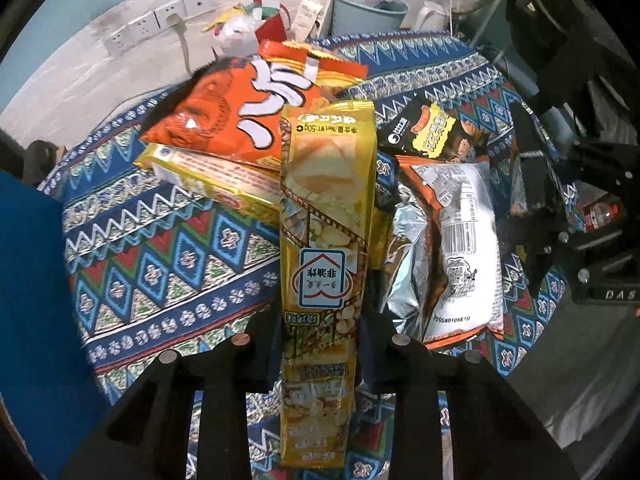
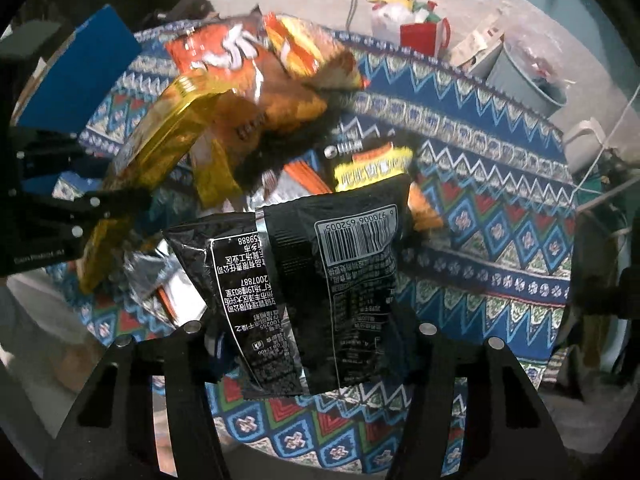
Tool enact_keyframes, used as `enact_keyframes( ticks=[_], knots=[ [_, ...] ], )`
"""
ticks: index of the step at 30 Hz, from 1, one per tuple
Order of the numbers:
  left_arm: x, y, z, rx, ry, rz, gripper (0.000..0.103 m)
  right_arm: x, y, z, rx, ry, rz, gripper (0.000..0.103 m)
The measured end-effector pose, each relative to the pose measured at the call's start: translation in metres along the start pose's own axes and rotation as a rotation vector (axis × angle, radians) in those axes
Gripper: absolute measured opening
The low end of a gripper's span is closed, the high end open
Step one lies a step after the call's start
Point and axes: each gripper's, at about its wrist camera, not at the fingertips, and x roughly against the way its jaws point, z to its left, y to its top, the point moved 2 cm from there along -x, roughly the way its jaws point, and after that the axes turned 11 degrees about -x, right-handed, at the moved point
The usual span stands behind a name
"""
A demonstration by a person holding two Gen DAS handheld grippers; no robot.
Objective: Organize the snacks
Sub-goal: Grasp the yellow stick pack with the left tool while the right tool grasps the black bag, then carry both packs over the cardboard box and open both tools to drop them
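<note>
My left gripper (image 1: 320, 352) is shut on a long yellow snack packet (image 1: 326, 216) that stands up off the patterned cloth (image 1: 168, 264). Behind it lie an orange chip bag (image 1: 240, 108) and a flat yellow box (image 1: 208, 180). To its right rest a silver-and-white bag (image 1: 460, 248) and a black bag with a yellow label (image 1: 432, 132). My right gripper (image 2: 308, 344) is shut on a black snack bag (image 2: 320, 280), barcode side up, held above the cloth (image 2: 480, 216). The left gripper (image 2: 120, 204) with its yellow packet (image 2: 160, 148) shows at the left of the right wrist view.
A blue box (image 1: 32, 304) stands at the table's left edge. A grey bin (image 2: 528, 80), a red bag (image 2: 424, 36) and wall sockets (image 1: 152, 28) are beyond the round table. The other gripper's black body (image 1: 592, 240) fills the right side.
</note>
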Motion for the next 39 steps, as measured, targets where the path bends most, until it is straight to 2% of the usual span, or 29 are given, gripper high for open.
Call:
enact_keyframes(
  ticks=[8, 22, 39],
  knots=[
    [0.038, -0.012, 0.002, -0.001, 0.039, -0.06, 0.031, 0.032, 0.006, 0.017, 0.011, 0.026, -0.079, 0.06],
    [0.106, -0.024, 0.02, 0.034, 0.141, -0.163, 0.031, 0.065, 0.043, 0.06, 0.033, 0.083, -0.185, 0.06],
    [0.172, -0.042, 0.066, 0.096, 0.24, -0.279, 0.031, 0.091, 0.08, 0.122, 0.071, 0.169, -0.255, 0.06]
  ],
)
